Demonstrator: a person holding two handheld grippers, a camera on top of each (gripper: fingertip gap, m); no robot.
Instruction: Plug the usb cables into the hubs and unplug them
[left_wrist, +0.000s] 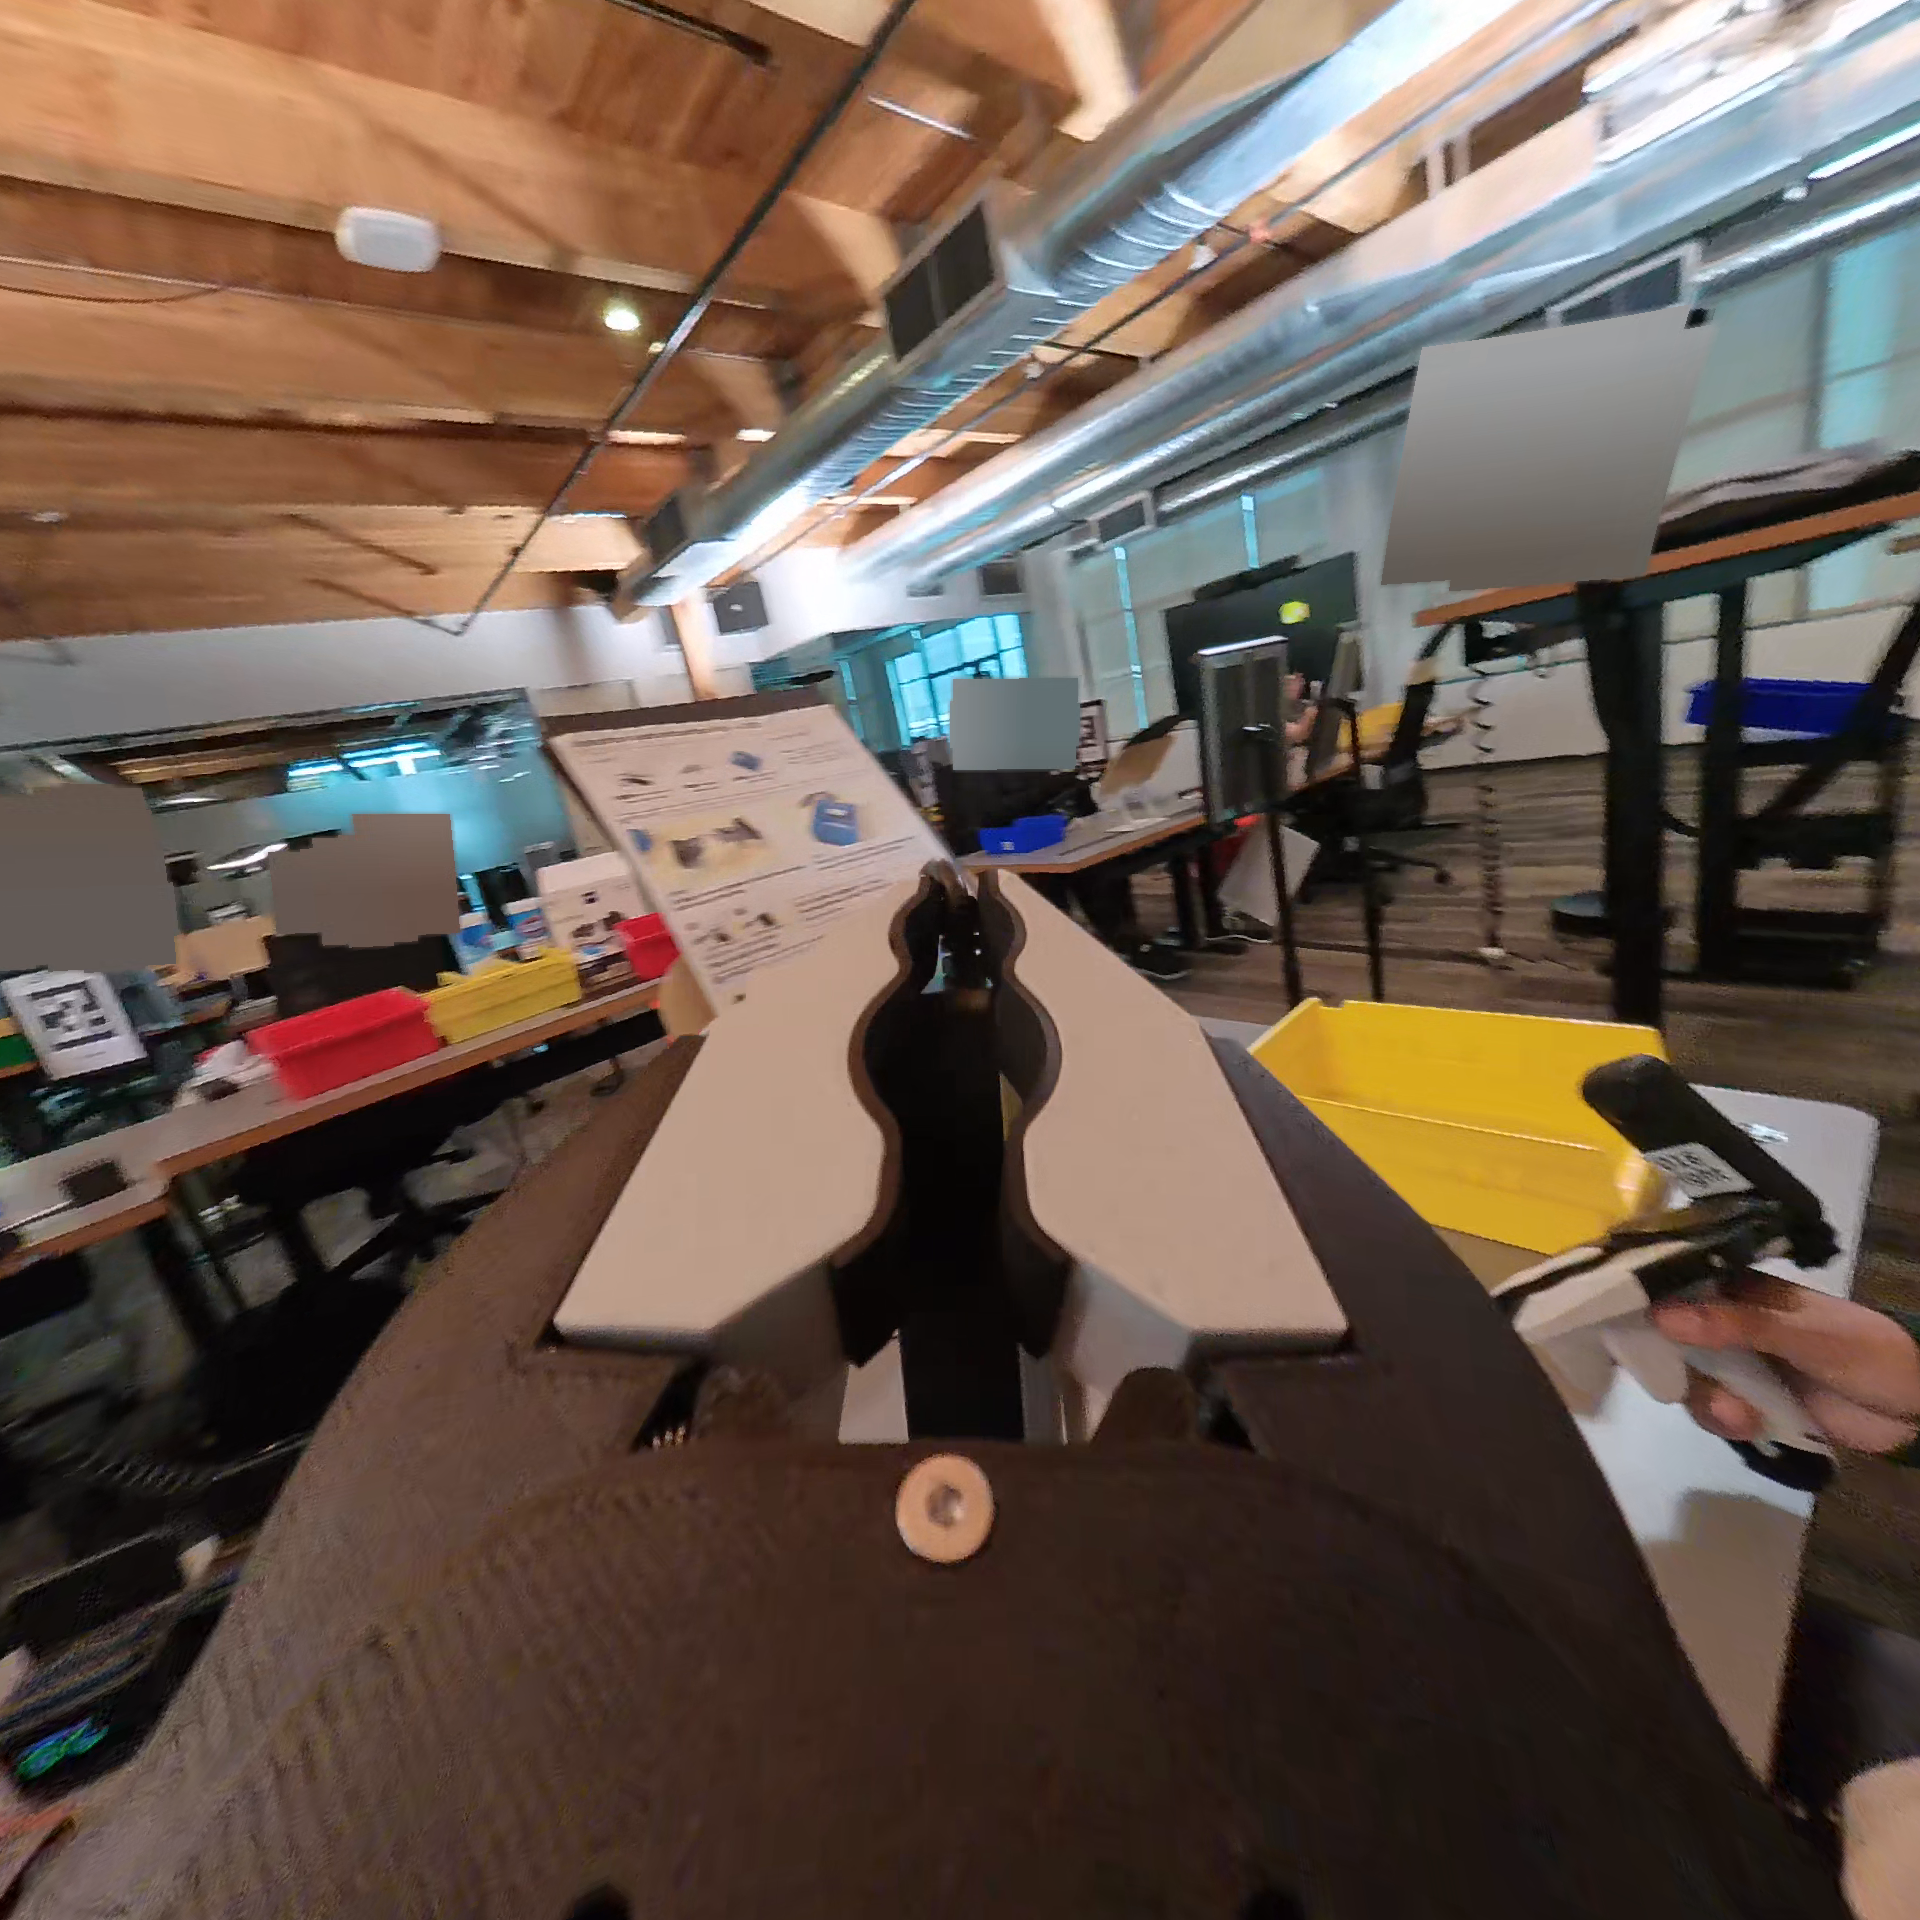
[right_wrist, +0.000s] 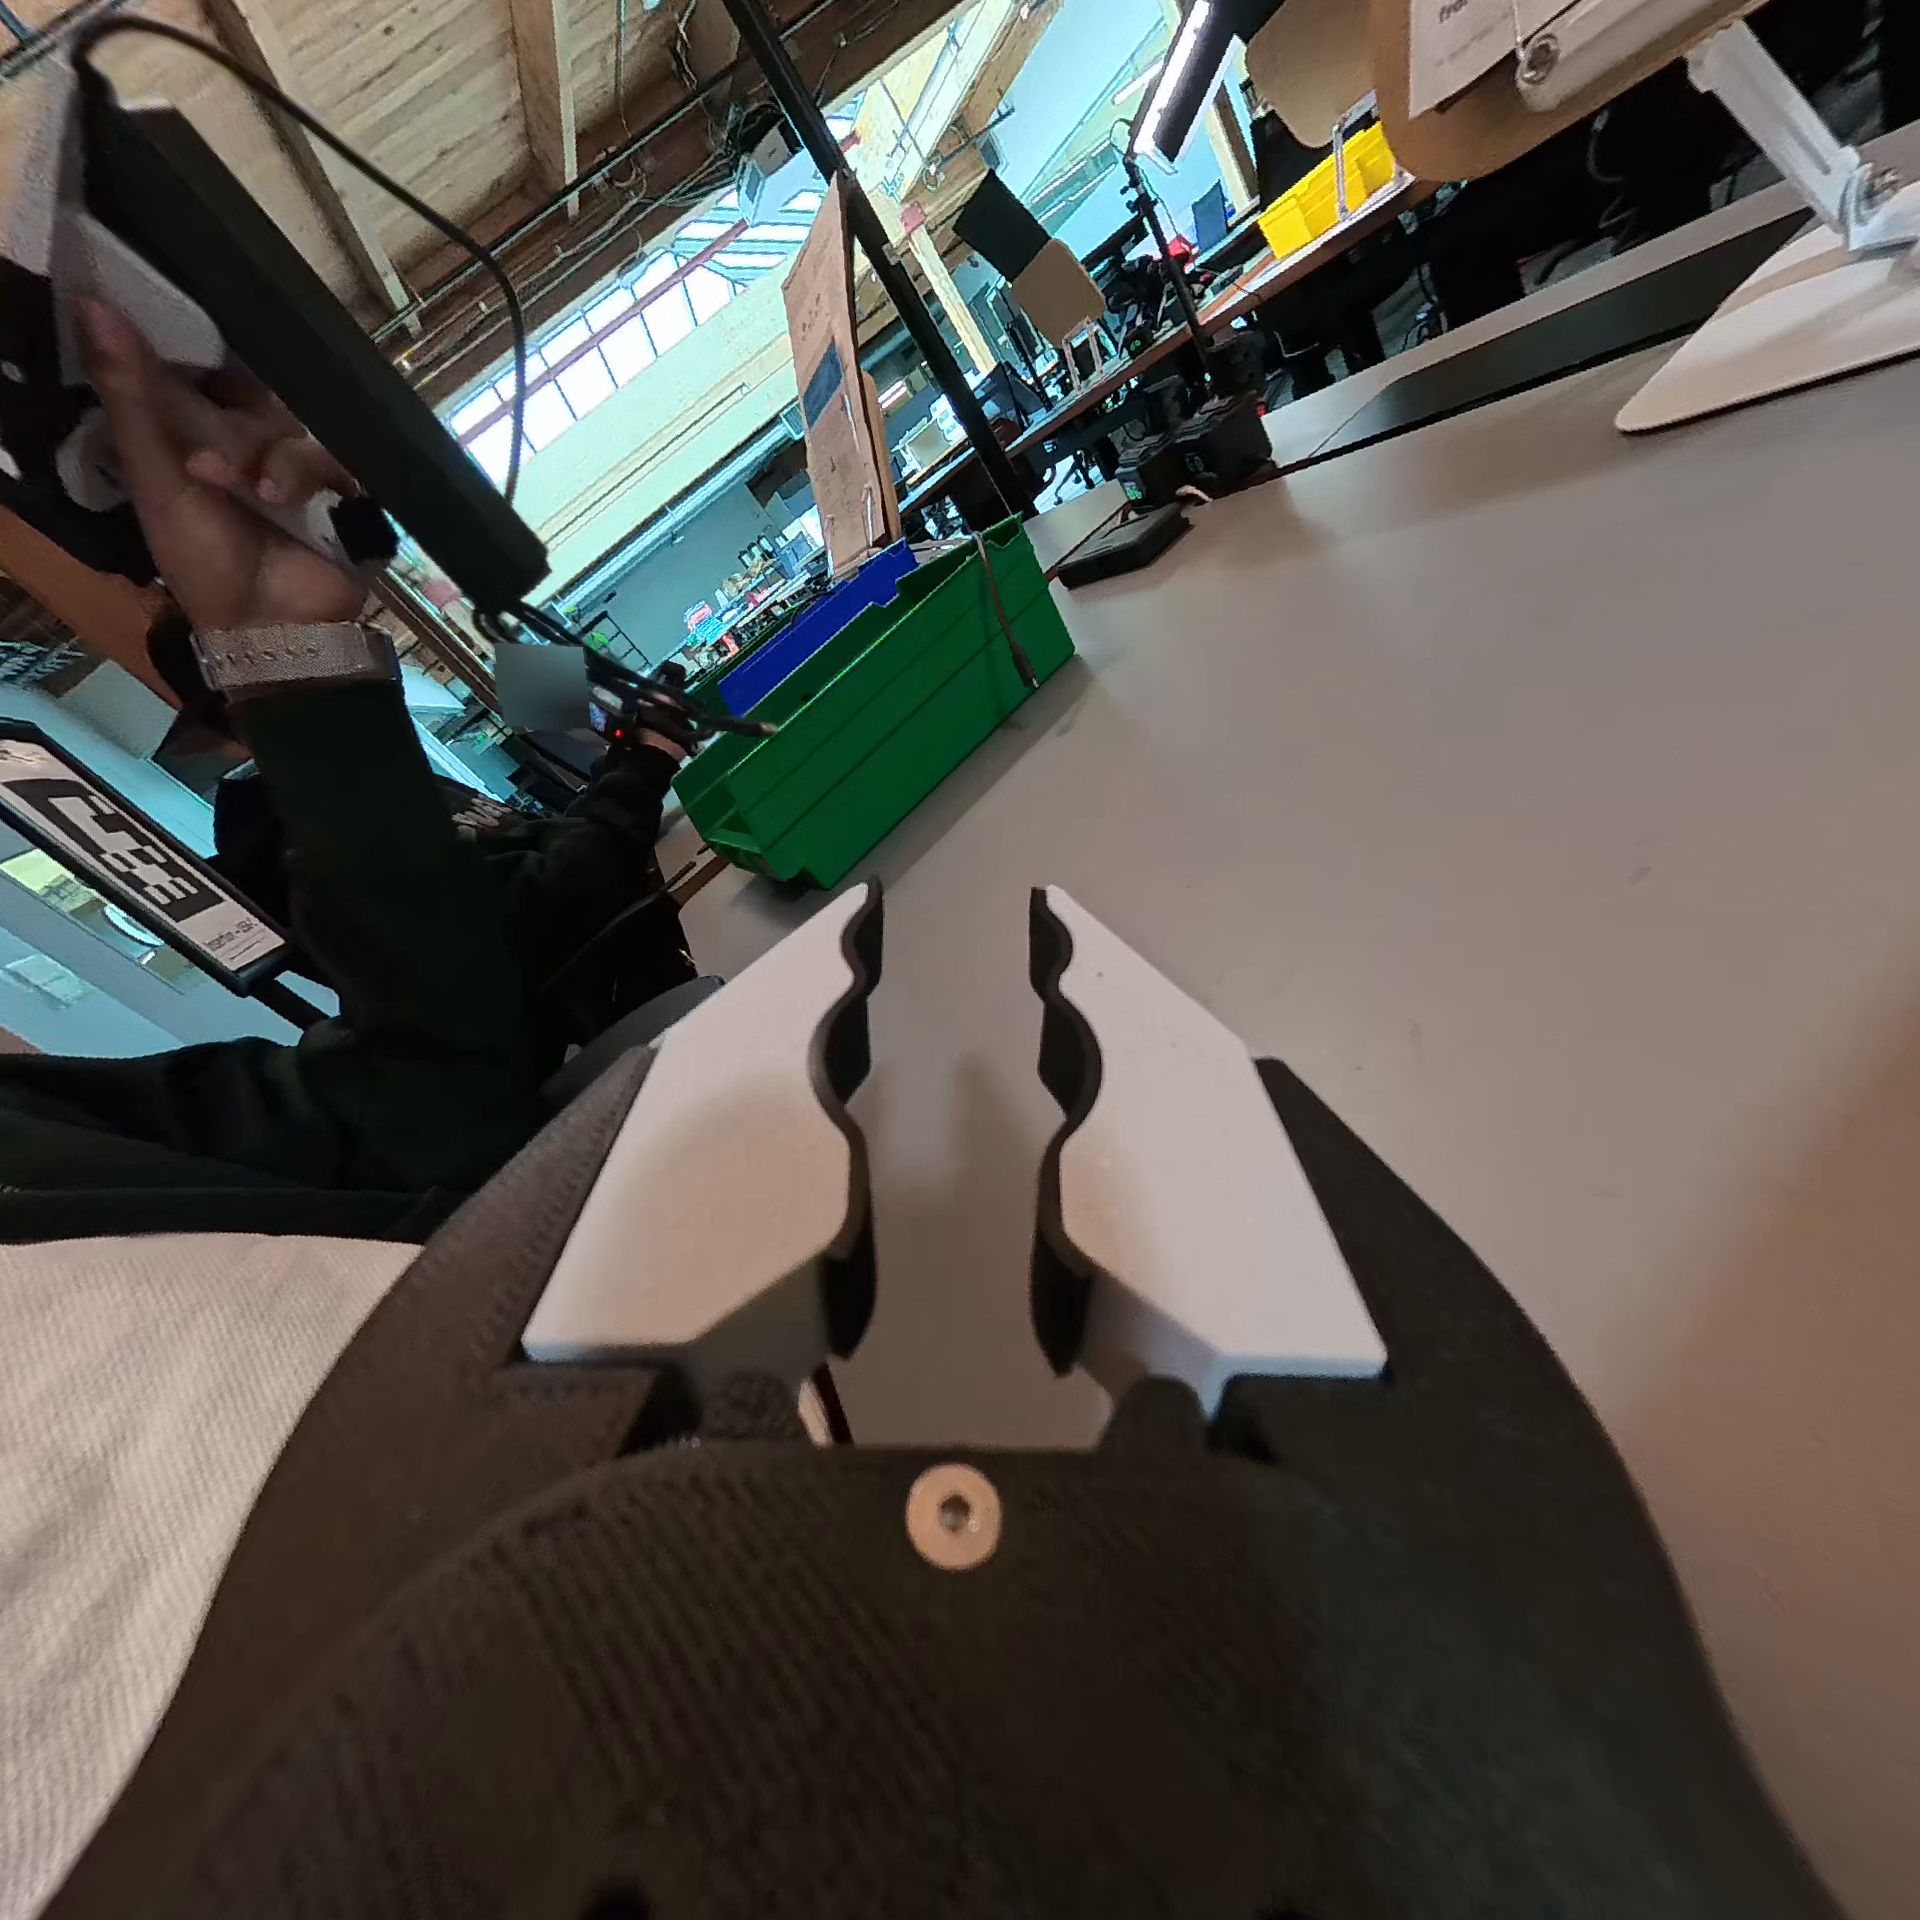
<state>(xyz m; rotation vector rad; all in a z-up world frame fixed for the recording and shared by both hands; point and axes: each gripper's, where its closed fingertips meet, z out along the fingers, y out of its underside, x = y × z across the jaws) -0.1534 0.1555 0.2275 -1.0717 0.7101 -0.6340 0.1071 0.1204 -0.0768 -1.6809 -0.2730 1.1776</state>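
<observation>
My left gripper (left_wrist: 961, 883) is shut on a black USB cable plug (left_wrist: 956, 940) whose metal tip shows at the fingertips. It is raised and points up towards the room and ceiling. In the right wrist view a hand holds the left gripper's black body (right_wrist: 312, 343) high at the upper left, and a tangle of black cable (right_wrist: 634, 691) hangs below it. My right gripper (right_wrist: 956, 904) is open and empty, low over the grey table (right_wrist: 1455, 831). A flat black device (right_wrist: 1122, 545) lies on the table farther off; I cannot tell if it is a hub.
Stacked green bins (right_wrist: 883, 727) with a blue bin (right_wrist: 821, 634) stand at the table's left edge. A yellow bin (left_wrist: 1455, 1122) sits on the table ahead of the left gripper. A white monitor base (right_wrist: 1766, 343) is at the far right. An instruction sheet (left_wrist: 748, 831) stands behind.
</observation>
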